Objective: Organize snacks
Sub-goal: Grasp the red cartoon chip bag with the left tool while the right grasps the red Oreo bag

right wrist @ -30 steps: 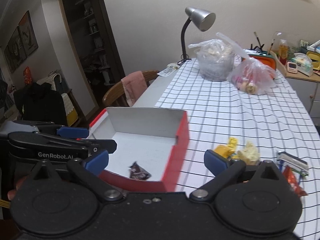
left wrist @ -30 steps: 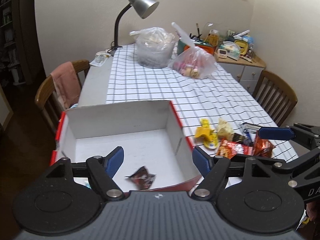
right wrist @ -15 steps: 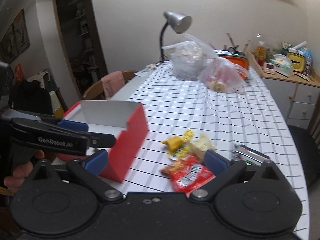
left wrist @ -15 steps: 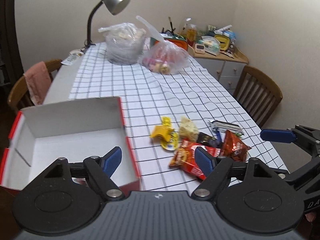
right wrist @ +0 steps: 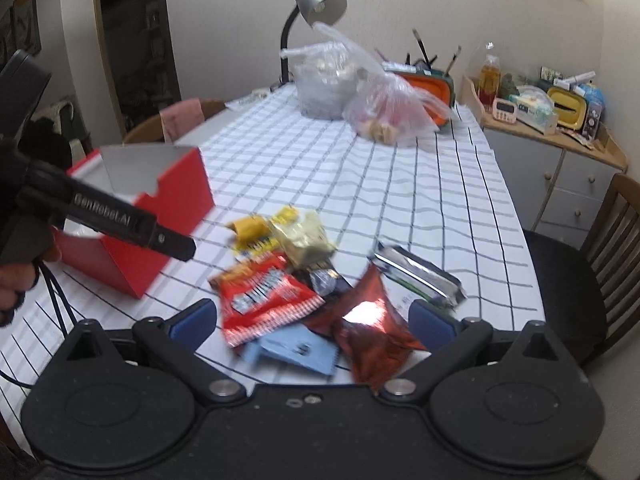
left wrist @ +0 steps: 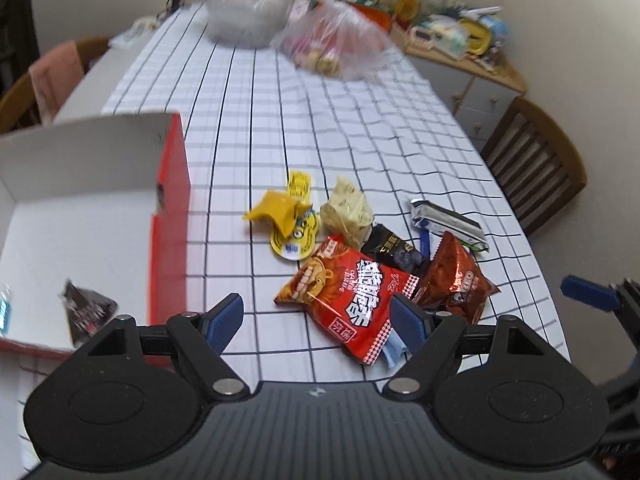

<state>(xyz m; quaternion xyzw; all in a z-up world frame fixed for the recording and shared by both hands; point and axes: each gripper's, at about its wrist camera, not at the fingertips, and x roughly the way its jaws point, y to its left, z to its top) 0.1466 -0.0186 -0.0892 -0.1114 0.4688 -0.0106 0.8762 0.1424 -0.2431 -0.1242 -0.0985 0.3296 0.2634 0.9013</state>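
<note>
A pile of snacks lies on the checked tablecloth: a red bag [left wrist: 348,296], a dark red foil bag [left wrist: 452,276], a yellow packet [left wrist: 280,210], a pale packet [left wrist: 348,212], a black one [left wrist: 390,246] and a silver one [left wrist: 448,220]. My left gripper [left wrist: 316,316] is open just short of the red bag. My right gripper [right wrist: 312,320] is open over the red bag [right wrist: 264,292], the foil bag [right wrist: 372,328] and a blue packet [right wrist: 296,348]. The red box [left wrist: 172,200] at left holds a dark snack [left wrist: 86,308].
Two clear plastic bags [right wrist: 384,108] and a desk lamp [right wrist: 316,0] stand at the table's far end. Wooden chairs [left wrist: 536,168] flank the table, and a cluttered cabinet [right wrist: 552,148] is at the right. The left gripper's arm [right wrist: 108,216] crosses in front of the box.
Both grippers swung right, away from the box, and dropped lower toward the snack pile, which now lies just ahead of the fingers. Both stayed open.
</note>
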